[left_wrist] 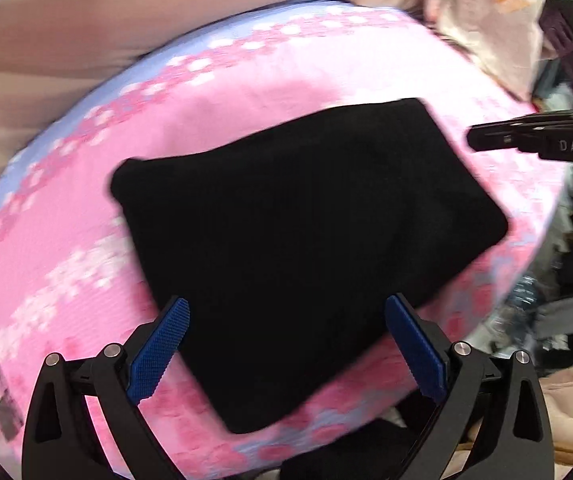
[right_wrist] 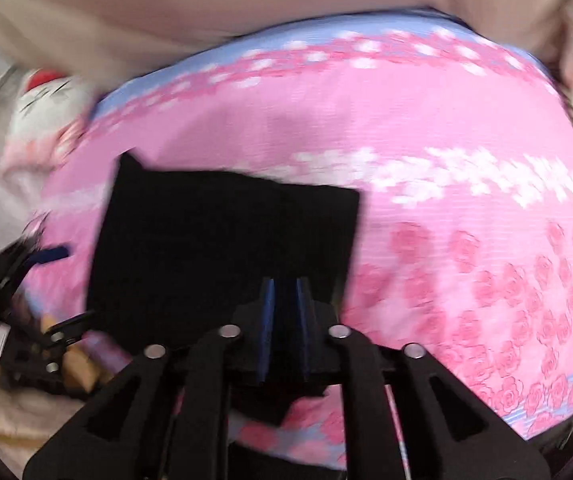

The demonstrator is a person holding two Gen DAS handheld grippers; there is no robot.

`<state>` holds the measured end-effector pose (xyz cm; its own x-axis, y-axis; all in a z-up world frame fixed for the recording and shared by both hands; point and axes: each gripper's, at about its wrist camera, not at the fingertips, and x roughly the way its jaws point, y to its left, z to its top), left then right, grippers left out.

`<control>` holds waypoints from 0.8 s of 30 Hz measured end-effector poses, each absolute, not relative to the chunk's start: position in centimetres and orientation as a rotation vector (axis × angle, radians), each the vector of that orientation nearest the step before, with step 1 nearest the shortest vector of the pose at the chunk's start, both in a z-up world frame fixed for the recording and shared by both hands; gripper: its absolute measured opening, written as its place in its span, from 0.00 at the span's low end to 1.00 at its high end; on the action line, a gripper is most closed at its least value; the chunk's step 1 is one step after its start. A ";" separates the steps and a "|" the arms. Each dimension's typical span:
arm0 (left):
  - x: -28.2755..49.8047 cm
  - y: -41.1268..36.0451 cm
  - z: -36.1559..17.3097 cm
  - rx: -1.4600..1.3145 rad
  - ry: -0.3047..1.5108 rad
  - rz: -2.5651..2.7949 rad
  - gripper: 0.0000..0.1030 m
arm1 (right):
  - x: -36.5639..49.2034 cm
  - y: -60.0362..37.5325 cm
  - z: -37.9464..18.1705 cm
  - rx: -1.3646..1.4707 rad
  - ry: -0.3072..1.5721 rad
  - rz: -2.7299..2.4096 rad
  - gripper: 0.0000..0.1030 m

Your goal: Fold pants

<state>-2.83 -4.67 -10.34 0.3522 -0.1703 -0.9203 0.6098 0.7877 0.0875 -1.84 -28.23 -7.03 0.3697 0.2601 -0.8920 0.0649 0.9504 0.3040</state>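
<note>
Left gripper: jaws spread wide, blue ribbed pads well apart, nothing clasped; the near edge of the pants shows between them, below the pads. Right gripper: jaws parted by a narrow gap; dark cloth shows through the gap, but black on black and motion blur make it impossible to tell whether the pads still touch it. In the left wrist view this gripper enters from the right edge, cut off by the frame, its tips just off the pants' far corner.

Pink bedspread: the largest surface, a fine-ribbed fabric printed with bands of white blossoms and darker pink roses, edged in pale blue; its borders run out of both views.

Pants: black, matte, folded into a compact, roughly rectangular packet lying flat on the bedspread; seams and layers cannot be made out. In the right wrist view one far corner sticks up in a small point.

Beige cloth: smooth, beyond the bedspread, blurred.

White object with red top: at the left edge, too blurred to identify.
</note>
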 end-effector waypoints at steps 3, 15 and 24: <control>-1.4 -3.5 -11.2 0.452 1.110 -0.407 0.94 | -0.1 -28.6 -9.2 0.341 1.246 0.167 0.18; 2.2 0.8 -14.0 0.303 1.214 -0.256 0.94 | -3.2 -32.1 -7.0 0.462 1.174 0.092 0.76; 3.6 1.5 -16.3 0.098 1.378 -0.336 0.94 | -6.0 -30.7 -13.7 0.693 1.340 0.204 0.68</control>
